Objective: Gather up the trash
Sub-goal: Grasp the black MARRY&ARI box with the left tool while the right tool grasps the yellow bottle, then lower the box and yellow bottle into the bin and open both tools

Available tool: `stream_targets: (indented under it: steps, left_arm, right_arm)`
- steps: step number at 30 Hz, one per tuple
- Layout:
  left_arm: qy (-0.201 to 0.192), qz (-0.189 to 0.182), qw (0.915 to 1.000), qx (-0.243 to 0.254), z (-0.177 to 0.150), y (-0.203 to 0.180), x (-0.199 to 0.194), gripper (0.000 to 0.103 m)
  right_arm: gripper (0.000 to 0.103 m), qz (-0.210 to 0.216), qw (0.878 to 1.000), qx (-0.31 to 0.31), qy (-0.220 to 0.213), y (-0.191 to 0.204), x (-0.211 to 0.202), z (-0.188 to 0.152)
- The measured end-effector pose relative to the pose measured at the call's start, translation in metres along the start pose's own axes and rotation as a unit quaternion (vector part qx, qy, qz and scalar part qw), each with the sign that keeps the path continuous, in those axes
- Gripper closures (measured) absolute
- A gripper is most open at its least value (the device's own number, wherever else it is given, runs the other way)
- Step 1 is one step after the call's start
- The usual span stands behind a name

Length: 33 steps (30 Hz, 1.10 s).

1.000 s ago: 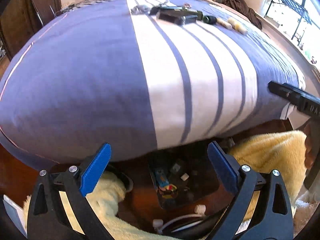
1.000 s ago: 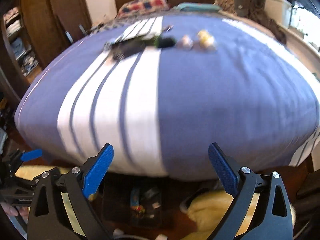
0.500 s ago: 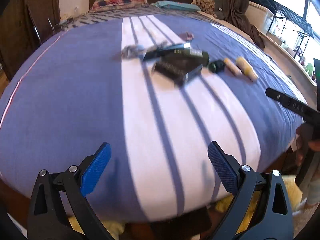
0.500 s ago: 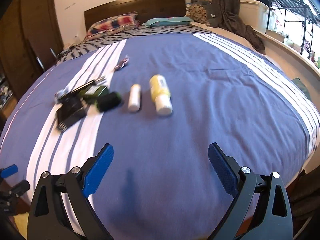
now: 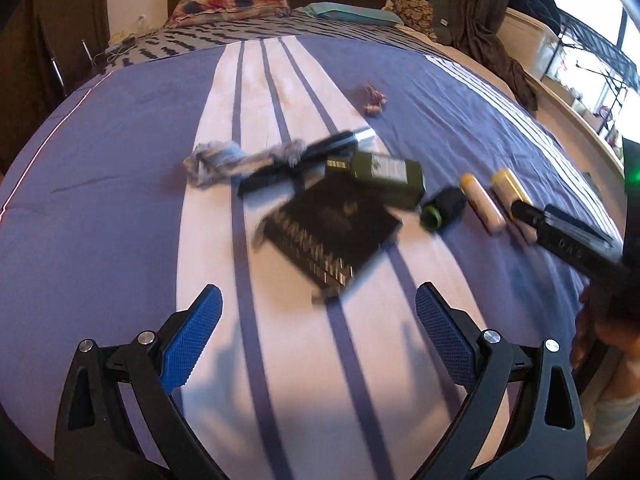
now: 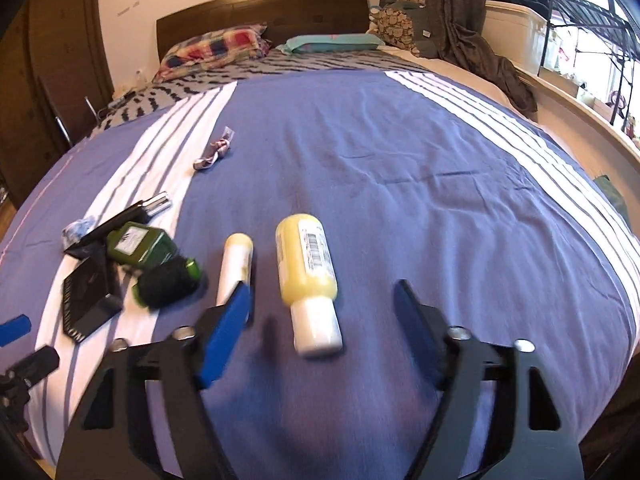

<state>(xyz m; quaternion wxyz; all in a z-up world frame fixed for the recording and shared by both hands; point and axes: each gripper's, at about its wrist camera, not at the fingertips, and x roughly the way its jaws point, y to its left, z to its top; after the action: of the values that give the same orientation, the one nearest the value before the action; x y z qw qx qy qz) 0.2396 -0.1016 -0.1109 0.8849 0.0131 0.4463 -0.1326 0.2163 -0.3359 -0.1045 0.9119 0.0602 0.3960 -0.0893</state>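
Note:
Trash lies on a blue and white striped bedspread (image 5: 120,184). In the left wrist view I see a black packet (image 5: 328,232), a green bottle (image 5: 384,174), a crumpled grey rag (image 5: 216,162), a dark round thing with a green cap (image 5: 442,210) and a small wrapper (image 5: 374,100). My left gripper (image 5: 318,312) is open just short of the black packet. In the right wrist view a yellow bottle with a white cap (image 6: 308,272) lies between the jaws of my open right gripper (image 6: 324,300). A slim white tube (image 6: 236,268) lies by its left finger.
Pillows (image 6: 216,48) and a wooden headboard (image 6: 260,12) stand at the far end. A dark wardrobe (image 6: 48,60) is at the left. Clothes (image 6: 472,32) hang at the right by a window ledge (image 6: 580,120). The right gripper's body (image 5: 568,236) shows in the left view.
Both grippers rose from below the bed's edge and moved forward over the bedspread. The left now stands near the black packet, the right around the yellow bottle.

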Motion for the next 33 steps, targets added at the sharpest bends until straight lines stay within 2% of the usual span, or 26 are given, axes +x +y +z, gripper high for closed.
stream_targets:
  steps: [2, 8, 12, 16, 22, 24, 26, 33]
  left_arm:
    - [-0.005, 0.011, 0.9999, -0.007, 0.012, -0.001, 0.006, 0.011]
    - [0.01, 0.026, 0.999, -0.036, 0.038, -0.003, 0.035, 0.011]
    - [0.027, 0.041, 0.9977, -0.046, 0.046, -0.004, 0.051, 0.013]
    - [0.046, 0.035, 0.9964, -0.062, 0.051, -0.004, 0.064, 0.013]
    - [0.057, 0.046, 0.9962, -0.047, 0.05, -0.012, 0.078, 0.013]
    - [0.056, 0.043, 0.9965, -0.044, 0.049, -0.012, 0.078, 0.013]
    - [0.057, 0.039, 0.9967, -0.043, 0.049, -0.01, 0.078, 0.013]
    - [0.058, 0.022, 0.9977, -0.027, 0.039, -0.005, 0.065, 0.016]
  right_arm:
    - [0.048, 0.002, 1.0, -0.003, 0.006, 0.002, 0.008, 0.002]
    - [0.048, 0.004, 1.0, -0.002, 0.015, 0.004, 0.021, 0.005]
    - [0.048, 0.009, 1.0, -0.001, 0.015, 0.003, 0.024, 0.007]
    - [0.048, 0.01, 1.0, -0.003, 0.017, 0.004, 0.028, 0.009]
    - [0.048, 0.018, 1.0, 0.001, 0.024, 0.002, 0.034, 0.013]
    - [0.056, 0.013, 1.0, 0.0, 0.024, 0.001, 0.034, 0.013]
    - [0.07, 0.013, 1.0, 0.002, 0.023, -0.001, 0.033, 0.013]
    - [0.07, 0.022, 0.999, -0.007, 0.024, -0.002, 0.017, 0.002]
